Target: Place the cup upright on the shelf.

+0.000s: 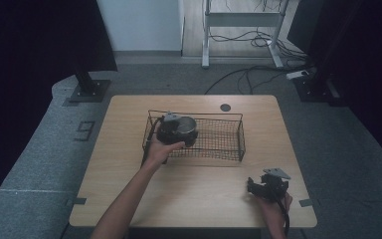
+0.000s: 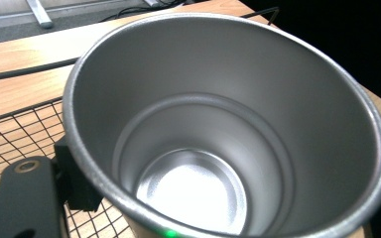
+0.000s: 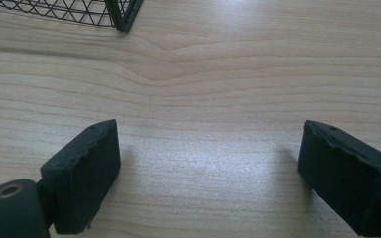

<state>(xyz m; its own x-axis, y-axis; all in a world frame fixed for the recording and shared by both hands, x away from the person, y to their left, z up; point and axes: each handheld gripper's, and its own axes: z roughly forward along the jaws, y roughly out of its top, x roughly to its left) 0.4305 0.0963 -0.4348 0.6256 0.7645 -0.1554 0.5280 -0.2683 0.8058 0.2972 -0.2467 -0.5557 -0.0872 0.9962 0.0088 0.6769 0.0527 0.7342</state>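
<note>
Altogether one steel cup (image 2: 218, 144), one wire basket (image 1: 219, 137), two grippers, one table (image 1: 194, 194).

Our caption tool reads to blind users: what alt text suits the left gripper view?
A steel cup, empty and seen from above its rim, is clamped in the left gripper above a black wire basket on a wooden table.

on the table (image 1: 194, 194) a wire basket (image 1: 219, 137) stands toward the far side, near the middle. a metal cup (image 1: 188, 129) sits at the basket's left end, within its walls, and the left gripper (image 1: 171, 130) is just left of the cup, clamped on its rim. the right gripper (image 1: 258, 186) rests on the table's near right corner, well apart from the basket, in front of the basket's right end.
</note>
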